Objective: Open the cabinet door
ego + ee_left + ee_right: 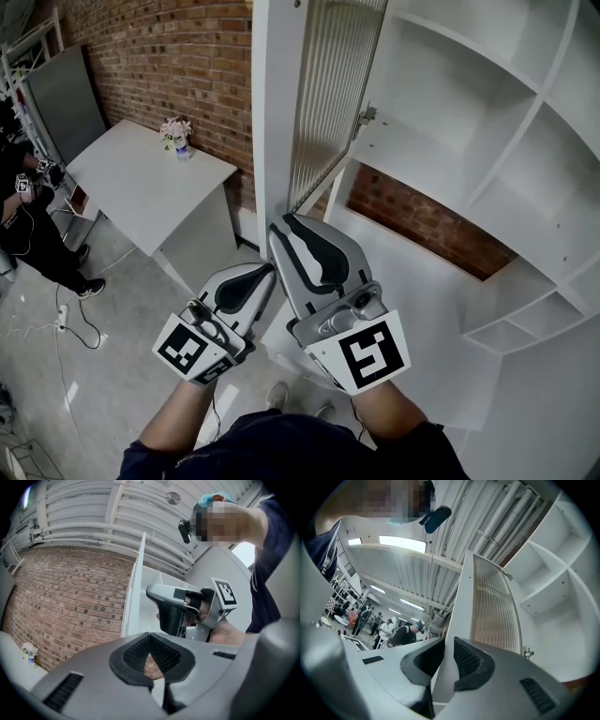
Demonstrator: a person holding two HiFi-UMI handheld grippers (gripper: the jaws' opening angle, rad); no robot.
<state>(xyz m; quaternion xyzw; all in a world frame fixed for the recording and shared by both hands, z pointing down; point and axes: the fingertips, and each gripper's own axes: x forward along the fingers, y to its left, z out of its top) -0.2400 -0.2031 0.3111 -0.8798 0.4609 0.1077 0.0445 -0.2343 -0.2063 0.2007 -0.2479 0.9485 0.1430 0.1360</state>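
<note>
The left gripper (263, 273) hangs free with jaws together on nothing; the right gripper (284, 225) is clamped on the white frame (275, 122) of the cabinet door (333, 94), which stands swung out from the shelves (487, 122). Stiff and probably light on its hinges, with a fragile-looking ribbed glass panel (494, 611), it is best held by the frame edge

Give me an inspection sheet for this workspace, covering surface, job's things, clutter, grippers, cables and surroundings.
Surface: white table bearing a flower pot.
Job's things: door with ribbed glass, swung open; shelves exposed.
Clutter: nothing seen.
Grippers: right gripper clamped on the door's edge; left gripper jaws together, empty.
Cables: cable on the floor, at left.
Surroundings: brick wall; person standing at left.
</note>
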